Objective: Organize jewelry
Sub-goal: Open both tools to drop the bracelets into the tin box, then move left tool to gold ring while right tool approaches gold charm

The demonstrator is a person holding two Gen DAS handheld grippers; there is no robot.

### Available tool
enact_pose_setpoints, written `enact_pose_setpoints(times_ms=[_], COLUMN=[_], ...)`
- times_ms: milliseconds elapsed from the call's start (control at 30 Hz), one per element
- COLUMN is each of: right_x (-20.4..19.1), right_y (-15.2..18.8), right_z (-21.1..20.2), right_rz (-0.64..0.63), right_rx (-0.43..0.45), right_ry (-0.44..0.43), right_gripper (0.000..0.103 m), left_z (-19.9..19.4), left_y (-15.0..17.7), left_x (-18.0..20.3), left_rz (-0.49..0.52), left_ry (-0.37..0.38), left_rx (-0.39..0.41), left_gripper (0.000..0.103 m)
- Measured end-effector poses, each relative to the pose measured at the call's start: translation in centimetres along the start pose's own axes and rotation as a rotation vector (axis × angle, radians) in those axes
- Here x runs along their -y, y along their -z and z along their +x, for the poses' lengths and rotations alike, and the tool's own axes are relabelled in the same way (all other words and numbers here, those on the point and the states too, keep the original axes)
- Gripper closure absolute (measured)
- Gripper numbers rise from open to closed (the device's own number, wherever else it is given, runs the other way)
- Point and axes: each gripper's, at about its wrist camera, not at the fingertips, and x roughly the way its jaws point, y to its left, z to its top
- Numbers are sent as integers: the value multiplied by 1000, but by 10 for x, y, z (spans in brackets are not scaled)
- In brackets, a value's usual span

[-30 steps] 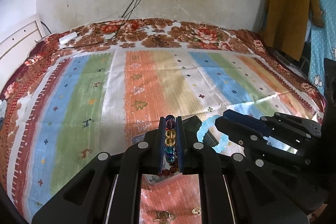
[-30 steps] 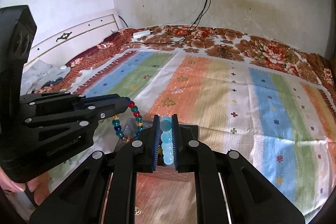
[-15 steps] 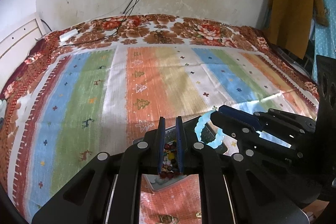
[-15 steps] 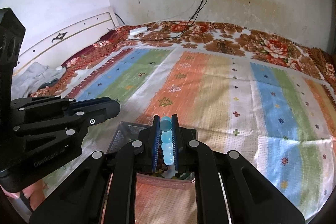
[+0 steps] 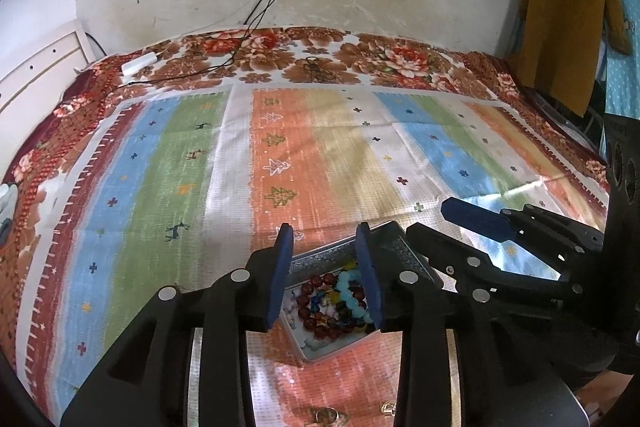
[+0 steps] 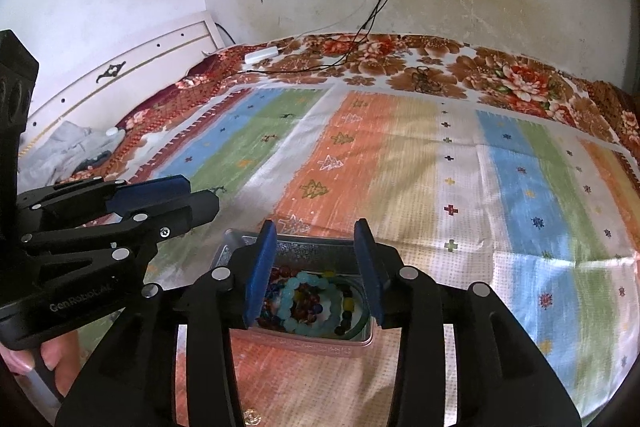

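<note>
Both grippers hang over the metal tin (image 6: 292, 341) on the bed (image 5: 320, 155) — the left gripper (image 5: 325, 277) and right gripper (image 6: 314, 273) are each opening, nothing between their blue pads. Inside the tin lie the pale blue bead bracelet (image 6: 304, 301) and the dark red bead bracelet (image 5: 316, 301), partly hidden behind the fingers, the smaller pieces hard to make out. The left gripper's side reads "GenRobot.AI" (image 6: 82, 301) — a hand (image 6: 52, 367) grips below it, cut off by the frame.

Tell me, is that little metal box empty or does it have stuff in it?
Not empty. The tin box holds a light-blue bead bracelet, dark red beads and other mixed beads.
</note>
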Motion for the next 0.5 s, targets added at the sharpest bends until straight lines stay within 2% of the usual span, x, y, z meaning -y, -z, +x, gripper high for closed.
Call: enact_pose_setpoints(times_ms=[100,433,500], right_x=[0,5,5], right_y=[0,6,8], right_z=[0,-4,-6], right_rz=[2,17,19], right_rx=[-1,-10,-13], right_ry=[3,27,29], right_gripper=[61,61,58], left_z=[-3,-11,-13], left_y=[0,4,6], left_x=[-1,-11,-12], left_rz=[2,-31,-37], left_ry=[-3,-16,-15], left_rx=[11,15,15], left_gripper=[65,64,63])
